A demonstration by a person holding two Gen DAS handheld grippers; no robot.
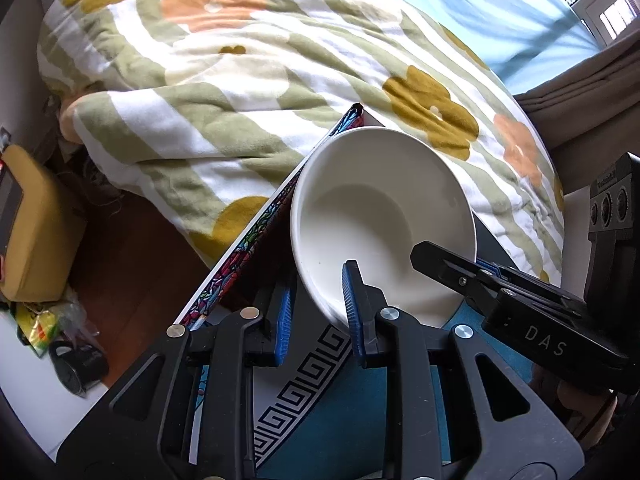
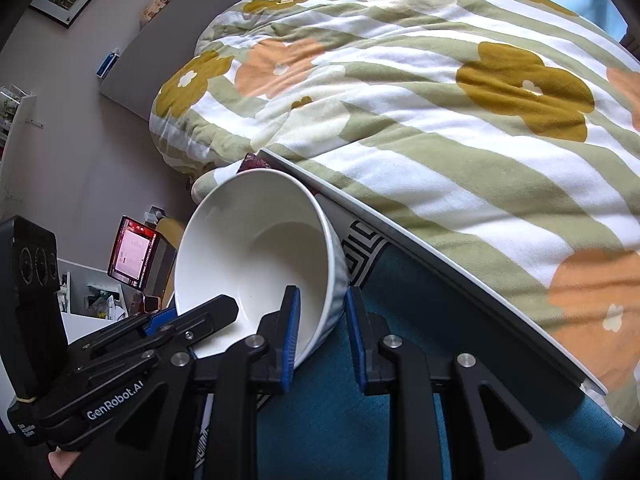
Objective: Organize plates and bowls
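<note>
A white ribbed bowl (image 1: 380,216) is tilted above a teal mat with a black key-pattern border (image 1: 304,384). Both grippers hold its rim. My left gripper (image 1: 318,312) is shut on the near rim, one blue pad (image 1: 352,304) inside the bowl, the other outside. My right gripper (image 2: 322,328) is shut on the opposite rim, one finger (image 2: 290,332) inside and one outside; the bowl (image 2: 256,256) shows in this view too. The right gripper also shows in the left wrist view (image 1: 472,276), and the left one in the right wrist view (image 2: 188,320).
A bed with a flowered, striped blanket (image 1: 248,80) lies behind the table's edge (image 2: 420,276). A yellow case (image 1: 32,232) and a black mug (image 1: 76,364) lie low at left. A lit screen (image 2: 132,256) stands left of the bowl.
</note>
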